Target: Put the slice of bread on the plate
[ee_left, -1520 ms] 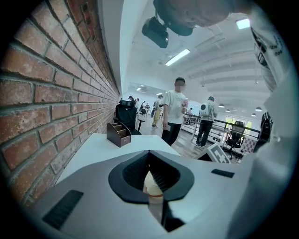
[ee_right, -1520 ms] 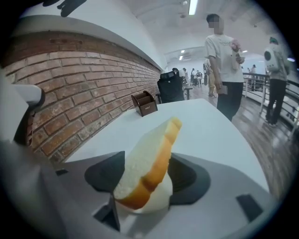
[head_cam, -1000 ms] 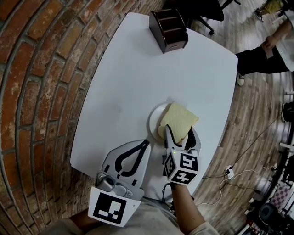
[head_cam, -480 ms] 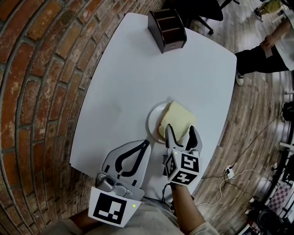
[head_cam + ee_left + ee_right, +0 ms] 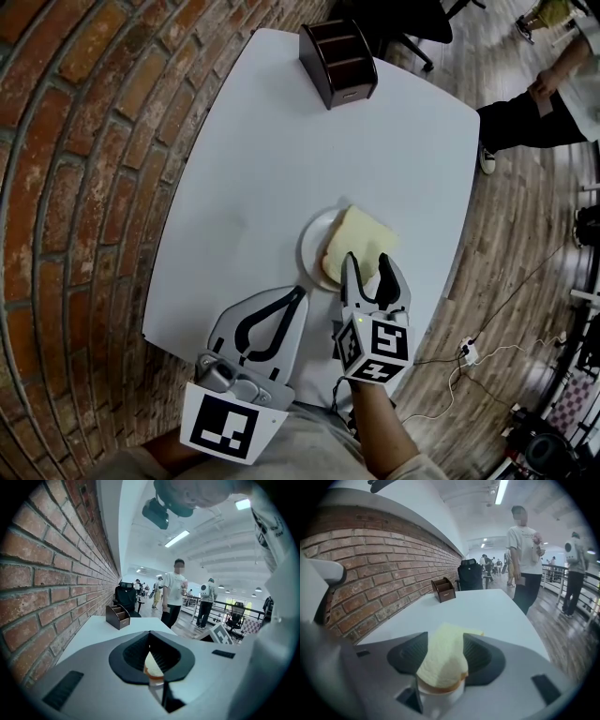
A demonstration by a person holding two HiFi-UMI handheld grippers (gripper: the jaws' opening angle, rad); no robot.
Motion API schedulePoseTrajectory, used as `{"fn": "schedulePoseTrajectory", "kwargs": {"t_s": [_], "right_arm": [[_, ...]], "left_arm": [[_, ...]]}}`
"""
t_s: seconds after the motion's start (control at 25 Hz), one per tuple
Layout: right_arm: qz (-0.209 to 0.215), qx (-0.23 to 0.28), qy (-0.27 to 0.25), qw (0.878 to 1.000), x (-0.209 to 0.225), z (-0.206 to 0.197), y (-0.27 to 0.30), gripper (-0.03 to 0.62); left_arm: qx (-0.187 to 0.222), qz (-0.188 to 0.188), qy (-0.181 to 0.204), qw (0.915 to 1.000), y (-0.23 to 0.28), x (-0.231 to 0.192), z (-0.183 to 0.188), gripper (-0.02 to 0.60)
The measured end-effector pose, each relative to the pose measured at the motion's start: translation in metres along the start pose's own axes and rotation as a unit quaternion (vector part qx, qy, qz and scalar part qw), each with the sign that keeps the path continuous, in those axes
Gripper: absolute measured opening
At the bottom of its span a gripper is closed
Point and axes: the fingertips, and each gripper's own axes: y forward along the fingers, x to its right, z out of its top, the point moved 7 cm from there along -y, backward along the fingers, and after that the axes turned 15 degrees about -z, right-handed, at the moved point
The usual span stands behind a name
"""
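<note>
A pale slice of bread [image 5: 361, 242] lies on a small white plate [image 5: 311, 246] near the front right of the white table [image 5: 281, 159]. My right gripper [image 5: 367, 262] reaches over the slice's near end. Its jaws have just been closing, and in the right gripper view the bread [image 5: 443, 656] fills the gap between the ribbed pads [image 5: 480, 656] and humps up between them. My left gripper [image 5: 300, 294] rests low at the table's front edge, left of the plate. It is shut with nothing in it [image 5: 150, 637].
A dark wooden organiser box [image 5: 339, 61] stands at the table's far edge. A person [image 5: 539, 108] stands on the wood floor beyond the table's right side. A brick wall [image 5: 66, 187] runs along the left. Cables and a power strip [image 5: 466, 352] lie on the floor.
The right gripper's jaws have narrowed around the near end of the bread, and the slice now looks narrower and bunched. The left gripper has not moved.
</note>
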Motion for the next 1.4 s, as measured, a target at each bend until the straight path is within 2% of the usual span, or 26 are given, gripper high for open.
{"fn": "schedulePoseTrajectory", "kwargs": {"t_s": [0.12,0.4,0.88,1.12,1.4], "right_arm": [[-0.003,0.020,-0.003,1.000,-0.001,0.006,-0.006,0.153],[-0.001,0.056,-0.006,0.998,-0.003,0.018,-0.025,0.009],[0.029,0.155,-0.020,0.987,-0.020,0.056,-0.092,0.007],[0.037,0.195,-0.048,0.979,-0.023,0.061,-0.128,0.006],[0.057,0.232,-0.027,0.971,-0.022,0.071,-0.169,0.006]], "left_arm": [[0.003,0.001,0.000,1.0000,-0.001,0.000,0.002,0.009],[0.009,-0.002,0.006,0.9999,-0.008,0.007,0.005,0.009],[0.026,-0.008,0.022,0.9994,-0.027,0.027,0.011,0.009],[0.035,-0.009,0.032,0.9988,-0.036,0.036,0.015,0.009],[0.040,-0.011,0.047,0.9980,-0.044,0.049,0.017,0.009]]}}
